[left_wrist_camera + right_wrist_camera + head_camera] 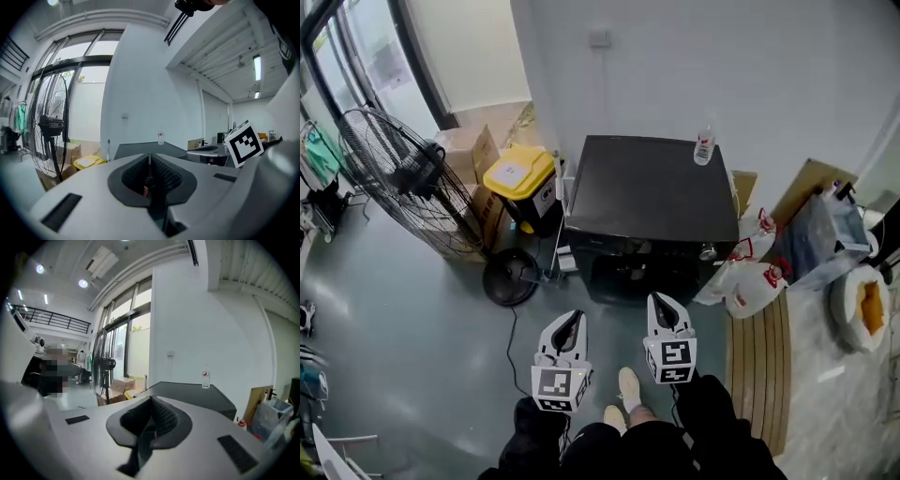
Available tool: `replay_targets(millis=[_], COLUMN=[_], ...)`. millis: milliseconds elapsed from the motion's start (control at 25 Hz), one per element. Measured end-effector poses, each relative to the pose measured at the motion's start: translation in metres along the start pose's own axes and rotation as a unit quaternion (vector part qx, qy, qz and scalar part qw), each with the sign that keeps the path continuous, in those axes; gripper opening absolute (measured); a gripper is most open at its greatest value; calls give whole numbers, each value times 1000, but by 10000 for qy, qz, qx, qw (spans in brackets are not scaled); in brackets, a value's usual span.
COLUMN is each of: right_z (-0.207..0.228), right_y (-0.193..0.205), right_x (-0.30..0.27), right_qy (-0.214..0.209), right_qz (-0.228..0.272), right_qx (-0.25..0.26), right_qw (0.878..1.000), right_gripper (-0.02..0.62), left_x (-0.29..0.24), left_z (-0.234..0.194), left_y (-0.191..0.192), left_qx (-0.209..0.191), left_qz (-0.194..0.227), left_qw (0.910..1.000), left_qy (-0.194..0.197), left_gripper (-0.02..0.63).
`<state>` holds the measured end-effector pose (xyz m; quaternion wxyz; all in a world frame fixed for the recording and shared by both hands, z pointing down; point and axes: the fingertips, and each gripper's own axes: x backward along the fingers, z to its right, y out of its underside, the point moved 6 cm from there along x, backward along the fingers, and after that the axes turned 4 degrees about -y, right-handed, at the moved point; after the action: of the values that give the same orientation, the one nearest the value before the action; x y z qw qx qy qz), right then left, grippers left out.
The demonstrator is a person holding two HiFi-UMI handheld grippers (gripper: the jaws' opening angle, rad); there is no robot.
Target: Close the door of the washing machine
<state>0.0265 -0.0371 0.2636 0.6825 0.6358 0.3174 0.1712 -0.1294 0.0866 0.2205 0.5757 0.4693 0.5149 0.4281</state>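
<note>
two shut, empty: left claw (571,321), right claw (661,304); fan (394,178), yellow bin (520,174) left of washing machine (647,192).

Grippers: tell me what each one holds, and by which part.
Nothing. The left gripper and the right gripper are both shut and empty, clear of the washing machine.

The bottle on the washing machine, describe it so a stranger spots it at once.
Find the black washing machine against the white wall. At its top's far right corner stands a small clear bottle with a red label, the only thing up there.
</note>
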Motion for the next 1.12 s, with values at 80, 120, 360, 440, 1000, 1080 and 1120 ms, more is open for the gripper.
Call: replay_targets(millis=[80,120,360,440,1000,1080,1120], right_z=[0,0,-1,-3,-17,-17,-18], right_y=[-13,-18,-35,-37,-34,-35,-35], right_x=[25,37,99,113,142,141,141], right_qy=[70,98,255,269,291,254,239], right_qz=[90,140,351,356,318,315,318], right_qx=[15,29,58,91,231,207,205], right_qw=[9999,9999,9990,9990,9988,9990,9990], right_gripper=[17,17,17,17,17,15,15], left_x=[15,22,57,68,82,81,81], left_z=[11,15,39,43,49,48,48], left_y=[-13,-18,-34,-36,-30,-30,-29], left_qx=[-23,-53,-249,-250,-216,-207,-199], left_qz=[63,86,136,149,87,88,90], left_qw=[9999,9999,9993,9993,9992,9993,9993], left_qy=[76,113,254,252,312,314,315], left_gripper=[34,34,34,34,35,34,35])
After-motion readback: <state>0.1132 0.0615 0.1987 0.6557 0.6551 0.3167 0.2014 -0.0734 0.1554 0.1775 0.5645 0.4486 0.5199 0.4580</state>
